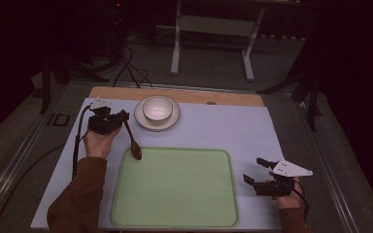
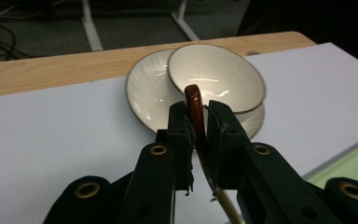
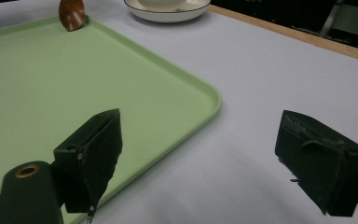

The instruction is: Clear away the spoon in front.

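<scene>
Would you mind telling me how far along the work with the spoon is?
Done: the left gripper is shut on the brown spoon, lifted by its handle. In hand: its bowl end sits at the green tray's far left corner. Left: setting it down. The bowl rests on its plate; the right gripper is open.

1 spoon (image 1: 132, 141), 1 bowl (image 1: 157, 108), 1 saucer (image 1: 174, 121), 1 tray (image 1: 175, 213)

A white bowl (image 1: 157, 108) sits on a white plate (image 1: 172, 122) at the back of the worktop (image 1: 233, 126). A big green tray (image 1: 175, 189) lies near the front. Black cables (image 1: 126, 68) trail on the floor behind.
</scene>
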Action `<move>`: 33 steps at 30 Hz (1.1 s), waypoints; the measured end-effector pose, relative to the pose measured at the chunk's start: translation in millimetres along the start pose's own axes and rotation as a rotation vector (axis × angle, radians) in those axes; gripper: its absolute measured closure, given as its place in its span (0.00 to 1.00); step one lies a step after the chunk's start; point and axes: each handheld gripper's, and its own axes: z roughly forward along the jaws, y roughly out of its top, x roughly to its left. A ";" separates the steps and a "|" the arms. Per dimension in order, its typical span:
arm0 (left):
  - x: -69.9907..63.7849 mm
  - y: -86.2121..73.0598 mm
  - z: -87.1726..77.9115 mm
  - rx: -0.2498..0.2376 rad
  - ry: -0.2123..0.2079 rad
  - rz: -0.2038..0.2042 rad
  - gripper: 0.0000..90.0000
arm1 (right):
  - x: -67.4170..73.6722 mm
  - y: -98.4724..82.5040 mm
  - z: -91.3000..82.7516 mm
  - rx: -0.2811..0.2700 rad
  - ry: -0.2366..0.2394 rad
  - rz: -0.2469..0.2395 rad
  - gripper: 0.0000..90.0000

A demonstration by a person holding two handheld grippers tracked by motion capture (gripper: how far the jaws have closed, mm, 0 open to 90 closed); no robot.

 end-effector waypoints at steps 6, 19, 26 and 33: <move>-6.9 0.2 -12.2 -0.007 -0.116 -0.002 0.93 | 0.2 0.0 0.0 0.002 0.001 0.000 0.16; -34.2 -17.9 -46.2 0.038 -0.216 0.026 0.93 | 0.5 0.1 0.3 0.005 -0.001 -0.001 0.16; -39.9 -32.0 -48.9 0.056 -0.253 0.025 0.93 | 0.6 -0.1 1.2 0.011 0.002 0.000 0.16; -39.8 -49.7 -44.8 0.042 -0.295 0.017 0.90 | 0.8 -0.2 1.3 0.011 0.004 0.000 0.16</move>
